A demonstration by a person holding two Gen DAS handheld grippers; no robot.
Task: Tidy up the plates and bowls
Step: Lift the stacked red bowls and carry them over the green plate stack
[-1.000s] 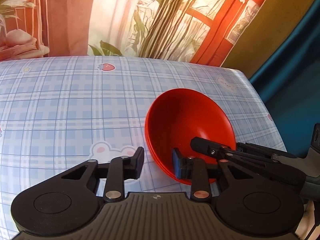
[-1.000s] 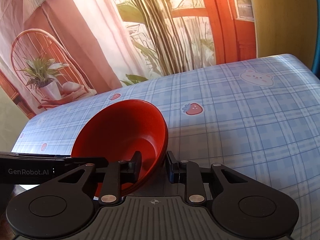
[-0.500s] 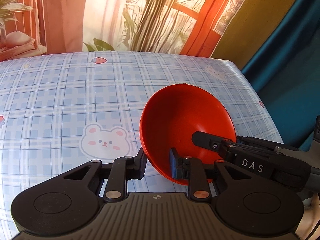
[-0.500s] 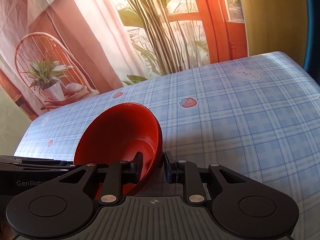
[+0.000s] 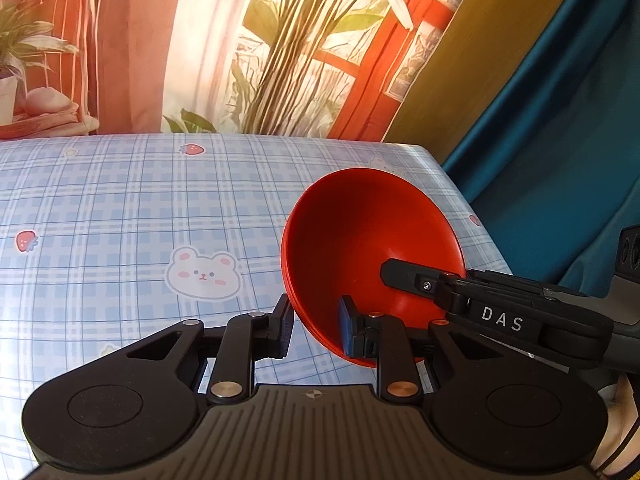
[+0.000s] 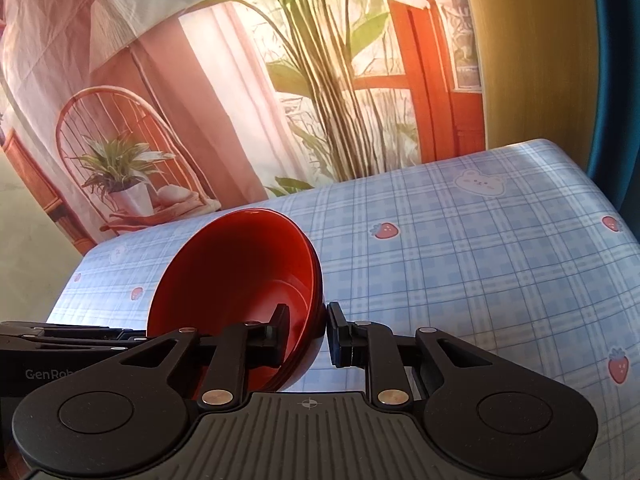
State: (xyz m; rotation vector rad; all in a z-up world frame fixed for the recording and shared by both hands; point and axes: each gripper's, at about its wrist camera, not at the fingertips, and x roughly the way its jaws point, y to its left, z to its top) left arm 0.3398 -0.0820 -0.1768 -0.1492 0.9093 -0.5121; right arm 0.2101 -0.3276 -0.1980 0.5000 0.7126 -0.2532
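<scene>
Left wrist view: red bowl [image 5: 372, 248] tilted, lifted clear above the desk [image 5: 120, 208] near its right edge; looks like rigid, light, glossy plastic (slippery, I judge), best pinched at the rim. Left hand-held gripper [image 5: 316, 330] and right hand-held gripper [image 6: 308, 334] each clamp opposite rim sections, one pad inside, one outside.

The left hand-held gripper [image 5: 316, 326] clamps the near rim of a tilted red bowl [image 5: 372, 240] above the checked table [image 5: 120, 208], while the right hand-held gripper [image 5: 390, 274] grips its opposite rim.

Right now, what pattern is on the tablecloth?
The tablecloth is light blue plaid with cartoon bears and strawberries, clearest in the left wrist view.
</scene>
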